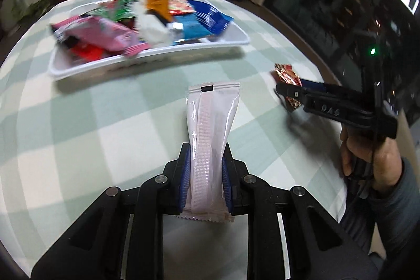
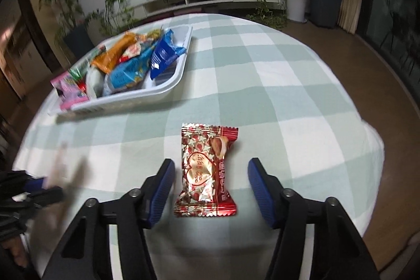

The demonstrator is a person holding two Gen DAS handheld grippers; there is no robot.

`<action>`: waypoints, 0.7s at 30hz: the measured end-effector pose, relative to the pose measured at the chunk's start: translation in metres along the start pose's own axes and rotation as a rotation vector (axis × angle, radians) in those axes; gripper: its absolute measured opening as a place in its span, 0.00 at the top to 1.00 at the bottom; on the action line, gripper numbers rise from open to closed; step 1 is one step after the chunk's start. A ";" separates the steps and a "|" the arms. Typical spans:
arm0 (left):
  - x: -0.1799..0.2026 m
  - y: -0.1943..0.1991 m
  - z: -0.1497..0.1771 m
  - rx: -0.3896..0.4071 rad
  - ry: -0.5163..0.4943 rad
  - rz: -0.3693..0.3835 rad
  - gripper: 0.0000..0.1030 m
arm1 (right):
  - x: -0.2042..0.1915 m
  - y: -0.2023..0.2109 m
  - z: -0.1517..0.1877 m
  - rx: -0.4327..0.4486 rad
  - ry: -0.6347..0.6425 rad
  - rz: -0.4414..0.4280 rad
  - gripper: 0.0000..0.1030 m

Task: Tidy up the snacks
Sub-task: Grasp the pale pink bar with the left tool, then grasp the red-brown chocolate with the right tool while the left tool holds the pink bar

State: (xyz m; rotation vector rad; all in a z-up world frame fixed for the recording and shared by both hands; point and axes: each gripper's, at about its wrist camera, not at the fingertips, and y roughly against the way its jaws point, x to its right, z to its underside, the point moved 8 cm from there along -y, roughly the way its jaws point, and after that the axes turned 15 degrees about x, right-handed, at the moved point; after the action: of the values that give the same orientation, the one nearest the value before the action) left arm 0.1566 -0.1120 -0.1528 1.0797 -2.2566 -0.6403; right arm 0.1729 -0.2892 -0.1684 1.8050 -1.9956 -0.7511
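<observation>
The left gripper has its blue-padded fingers pinched tight on a white snack packet. The packet's long axis runs straight out ahead along the fingers, toward the upper middle of the left wrist view, and its far end points at the white tray, which sits on the checked counter in the upper left of that view. The tray is already heaped with coloured packets. Nothing lies between packet and tray, so I judge the carry is a plain forward reach and a drop over the near rim.

The right gripper hovers low over the counter with its fingers spread wide. A red foil candy lies flat between them, touching neither pad. Its long axis also runs away from the gripper, so the pads would close across its narrow width. It sits nearer the left pad than the right.

In the left wrist view, the right gripper shows at the right edge, held nearly level by the right hand, with the red candy's end peeking past its tip. From the right gripper, the tray lies well apart at the upper left.
</observation>
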 end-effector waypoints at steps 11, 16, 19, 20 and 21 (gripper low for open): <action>-0.008 0.017 0.001 0.063 0.053 0.000 0.81 | -0.015 0.003 0.007 -0.025 0.140 0.050 0.72; -0.015 0.032 -0.001 0.101 0.066 -0.042 0.81 | -0.022 0.013 0.013 -0.025 0.102 0.014 0.74; -0.018 0.041 -0.002 0.122 0.068 -0.061 0.81 | -0.029 0.022 0.019 -0.020 0.061 -0.021 0.76; -0.019 0.044 -0.002 0.128 0.068 -0.066 0.81 | -0.032 0.025 0.021 -0.019 0.046 -0.036 0.76; -0.019 0.047 -0.003 0.135 0.068 -0.071 0.81 | -0.035 0.029 0.022 -0.016 0.037 -0.049 0.76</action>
State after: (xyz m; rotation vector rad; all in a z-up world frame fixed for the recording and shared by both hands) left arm 0.1431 -0.0707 -0.1267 1.2327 -2.2372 -0.4773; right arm 0.1417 -0.2496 -0.1659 1.8511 -1.9230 -0.7406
